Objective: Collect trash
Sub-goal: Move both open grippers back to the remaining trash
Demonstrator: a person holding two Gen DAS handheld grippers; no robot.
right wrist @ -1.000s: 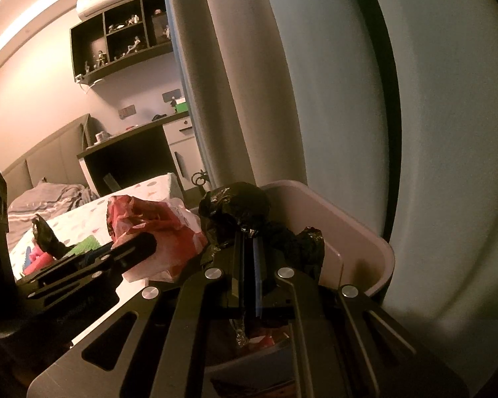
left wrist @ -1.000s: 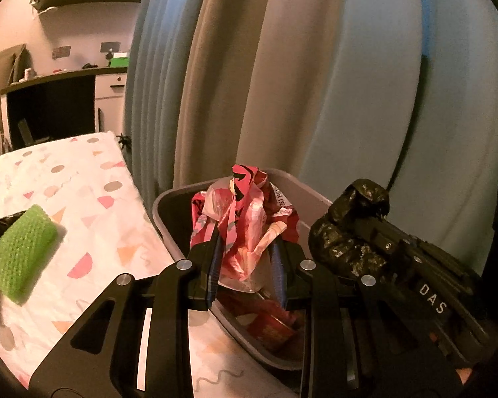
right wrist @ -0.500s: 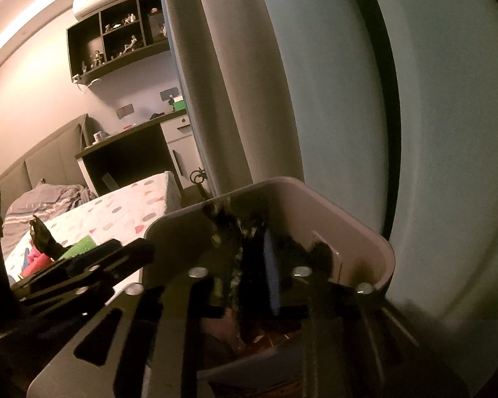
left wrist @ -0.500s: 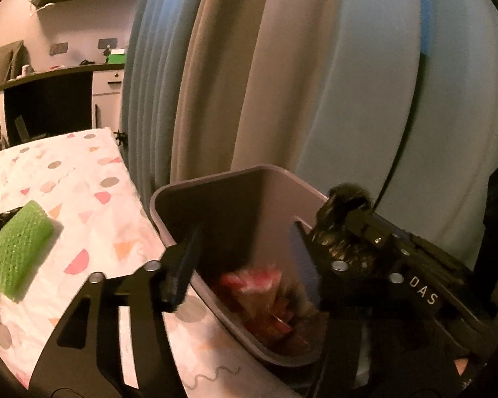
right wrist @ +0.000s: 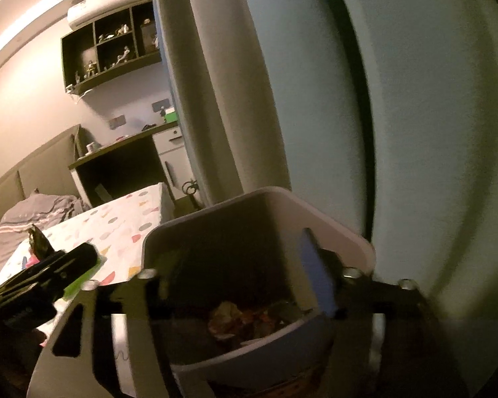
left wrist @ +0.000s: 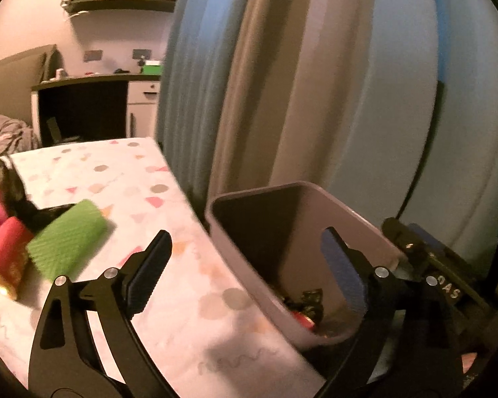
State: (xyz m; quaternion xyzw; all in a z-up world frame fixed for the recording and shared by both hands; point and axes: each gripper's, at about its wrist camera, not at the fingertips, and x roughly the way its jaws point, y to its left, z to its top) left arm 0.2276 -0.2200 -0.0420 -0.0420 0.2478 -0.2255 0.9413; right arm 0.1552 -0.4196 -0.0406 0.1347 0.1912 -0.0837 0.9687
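Note:
A grey waste bin [left wrist: 292,199] stands beside the patterned table; it also shows in the right wrist view [right wrist: 335,229]. Crumpled red and black trash [left wrist: 303,310] lies at its bottom, also seen in the right wrist view [right wrist: 245,321]. My left gripper [left wrist: 245,272] is open and empty, straddling the bin's near wall. My right gripper [right wrist: 239,285] is open and empty above the bin's mouth. On the table lie a green foam roll [left wrist: 66,242], a red can [left wrist: 3,255] and a black bag [left wrist: 13,195].
Long curtains [left wrist: 315,83] hang right behind the bin. The table with the dotted cloth [left wrist: 132,179] runs to the left. A dark desk [left wrist: 83,109], a bed [right wrist: 36,209] and wall shelves [right wrist: 113,46] stand further back.
Both grippers opened. The red-and-white wrapper fell from the left one and the black bag from the right one into the bin. Both views have shifted slightly.

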